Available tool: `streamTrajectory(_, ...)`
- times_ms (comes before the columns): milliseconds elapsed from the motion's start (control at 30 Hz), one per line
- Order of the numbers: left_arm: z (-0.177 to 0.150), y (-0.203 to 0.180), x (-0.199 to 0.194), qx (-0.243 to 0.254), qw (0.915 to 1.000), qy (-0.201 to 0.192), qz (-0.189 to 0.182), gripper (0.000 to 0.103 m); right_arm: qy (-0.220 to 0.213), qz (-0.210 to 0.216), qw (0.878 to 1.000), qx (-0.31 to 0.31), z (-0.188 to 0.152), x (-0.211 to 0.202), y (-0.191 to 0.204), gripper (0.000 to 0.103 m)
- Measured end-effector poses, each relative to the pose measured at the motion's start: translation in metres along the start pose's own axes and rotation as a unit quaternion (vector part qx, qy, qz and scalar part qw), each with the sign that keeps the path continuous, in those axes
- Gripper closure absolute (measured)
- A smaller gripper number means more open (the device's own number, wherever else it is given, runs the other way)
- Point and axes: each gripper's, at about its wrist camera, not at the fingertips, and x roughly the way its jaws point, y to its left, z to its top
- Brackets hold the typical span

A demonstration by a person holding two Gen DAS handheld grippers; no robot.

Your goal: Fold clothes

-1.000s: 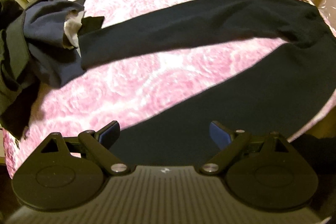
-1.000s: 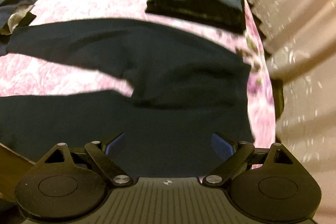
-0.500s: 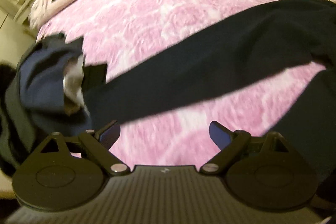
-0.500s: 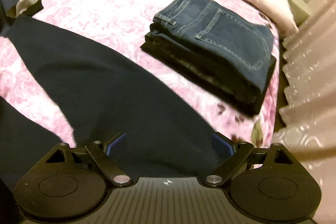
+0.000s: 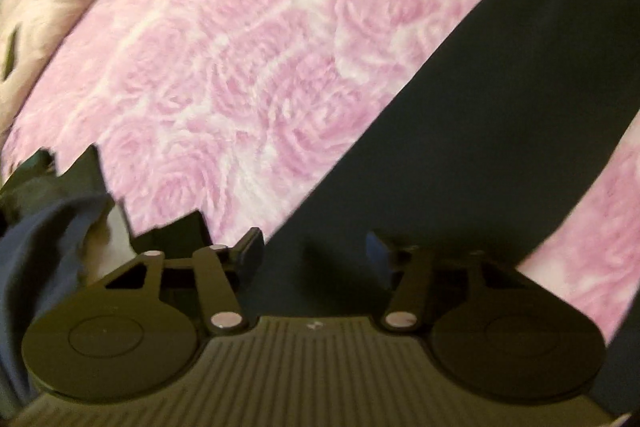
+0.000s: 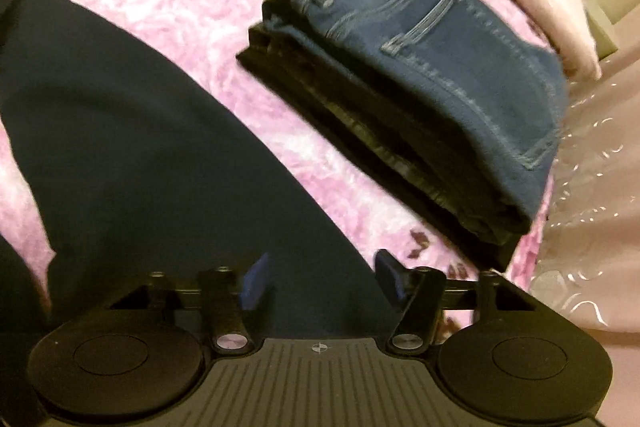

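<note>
Black trousers (image 5: 500, 99) lie spread flat on the pink rose bedspread (image 5: 248, 59), one leg running slantwise from the lower middle to the upper right. My left gripper (image 5: 316, 253) hangs low over the end of that leg. Its jaws are closing, with the black cloth lying between the fingertips and no pinch showing. In the right wrist view the black trousers (image 6: 140, 131) fill the left. My right gripper (image 6: 322, 279) is low over their edge, jaws also closing with cloth between them and still apart.
A folded stack with blue jeans (image 6: 448, 59) on top lies on the bed just beyond the right gripper. A heap of dark and navy clothes (image 5: 44, 243) sits left of the left gripper. A pale curtain (image 6: 592, 195) hangs at the right.
Both grippers dropped closer to the bed and shifted across the trousers toward the far leg and its edge. Both pairs of jaws narrowed from wide open to about half.
</note>
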Motion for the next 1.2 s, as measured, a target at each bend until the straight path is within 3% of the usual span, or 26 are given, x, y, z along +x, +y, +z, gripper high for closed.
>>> streamTrajectory(133, -0.002, 0.019, 0.033, 0.037, 0.9984, 0.018, -0.038, 0.062, 0.0, 0.001, 1.0, 0.005, 0.011, 0.021, 0.007, 0.047)
streamTrajectory(367, 0.003, 0.034, 0.064, 0.079, 0.9899, 0.044, -0.109, 0.06, 0.005, 0.005, 1.0, -0.011, 0.017, 0.044, 0.012, 0.047)
streamTrajectory(467, 0.002, 0.034, 0.06, 0.092, 0.9862, 0.048, -0.129, 0.078, 0.009, 0.009, 1.0, 0.002, 0.01, 0.047, 0.004, 0.047)
streamTrajectory(500, 0.001, 0.032, 0.058, 0.099, 0.985, 0.05, -0.132, 0.093, 0.009, 0.01, 1.0, 0.006, 0.007, 0.047, 0.001, 0.047)
streamTrajectory(533, 0.0, 0.028, 0.055, 0.11, 0.9848, 0.051, -0.125, 0.1, 0.009, 0.011, 1.0, 0.008, 0.004, 0.046, -0.001, 0.047)
streamTrajectory(767, -0.021, 0.003, 0.002, 0.12, 0.9911, -0.001, -0.057, 0.101, 0.009, 0.038, 0.999, -0.006, -0.009, 0.051, -0.025, 0.047)
streamTrajectory(933, -0.027, -0.014, -0.034, 0.125, 0.9919, -0.023, -0.01, 0.101, 0.053, 0.083, 0.993, -0.061, -0.009, 0.079, -0.024, 0.047)
streamTrajectory(1033, -0.029, -0.022, -0.049, 0.117, 0.9927, -0.028, 0.012, 0.101, 0.054, 0.107, 0.991, -0.063, -0.01, 0.078, -0.025, 0.082)
streamTrajectory(1067, -0.03, -0.026, -0.053, 0.115, 0.9928, -0.028, 0.018, 0.101, 0.048, 0.108, 0.991, -0.066, -0.012, 0.072, -0.024, 0.099)
streamTrajectory(1200, -0.033, -0.043, -0.069, 0.101, 0.9935, -0.025, 0.045, 0.101, 0.011, 0.097, 0.991, -0.087, -0.021, 0.04, -0.019, 0.1)
